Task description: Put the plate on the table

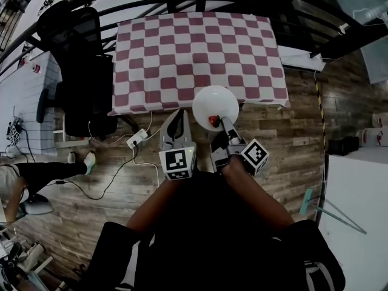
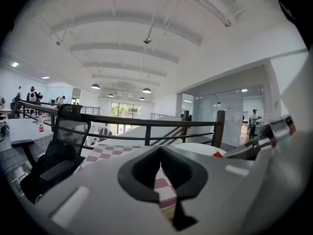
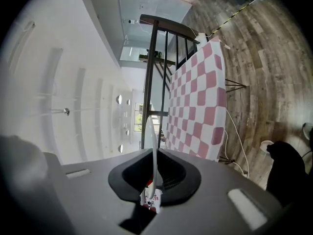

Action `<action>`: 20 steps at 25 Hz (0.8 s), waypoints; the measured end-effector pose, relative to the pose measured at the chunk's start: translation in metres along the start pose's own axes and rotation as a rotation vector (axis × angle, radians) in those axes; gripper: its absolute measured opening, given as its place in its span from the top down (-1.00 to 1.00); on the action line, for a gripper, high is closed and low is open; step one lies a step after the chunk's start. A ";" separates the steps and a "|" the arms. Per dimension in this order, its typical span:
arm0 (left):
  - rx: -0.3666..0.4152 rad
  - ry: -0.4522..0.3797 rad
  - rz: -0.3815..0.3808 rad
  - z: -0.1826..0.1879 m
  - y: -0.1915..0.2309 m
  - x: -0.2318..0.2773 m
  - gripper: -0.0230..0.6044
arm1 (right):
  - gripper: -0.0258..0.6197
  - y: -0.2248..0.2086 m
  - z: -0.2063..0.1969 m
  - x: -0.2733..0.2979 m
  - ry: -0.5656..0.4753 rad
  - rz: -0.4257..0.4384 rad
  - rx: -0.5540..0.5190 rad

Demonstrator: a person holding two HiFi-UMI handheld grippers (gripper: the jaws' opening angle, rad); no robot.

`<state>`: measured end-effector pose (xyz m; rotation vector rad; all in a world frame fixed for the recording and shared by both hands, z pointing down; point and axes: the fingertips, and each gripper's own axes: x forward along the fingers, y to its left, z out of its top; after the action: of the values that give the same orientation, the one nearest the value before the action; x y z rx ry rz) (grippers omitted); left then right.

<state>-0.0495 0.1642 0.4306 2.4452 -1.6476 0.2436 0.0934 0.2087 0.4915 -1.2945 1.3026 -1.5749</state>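
Now plate (image 1: 215, 105) at table (image 1: 182, 53) edge.
We grip its rim in right gripper (image 1: 217, 122); table lies at 12 o'clock.

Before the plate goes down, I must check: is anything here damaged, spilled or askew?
Nothing stands out. The plate looks whole, held at its rim by the right gripper; the checked table looks tidy.

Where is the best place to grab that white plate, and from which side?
Probably by its thin rim, from the person's side, as the right gripper does now. The plate is a broad flat disc; only its edge fits between the jaws.
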 end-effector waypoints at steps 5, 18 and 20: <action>-0.020 -0.006 -0.008 0.011 0.019 0.024 0.90 | 0.87 0.009 0.004 0.033 -0.007 -0.032 -0.016; -0.036 0.022 0.001 0.019 0.089 0.087 0.90 | 0.87 0.024 0.005 0.110 -0.030 -0.041 -0.047; -0.038 0.018 -0.016 0.021 0.094 0.095 0.90 | 0.87 0.028 0.004 0.121 -0.034 -0.025 -0.040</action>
<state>-0.1011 0.0393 0.4379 2.4206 -1.6106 0.2292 0.0647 0.0881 0.4955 -1.3613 1.3078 -1.5447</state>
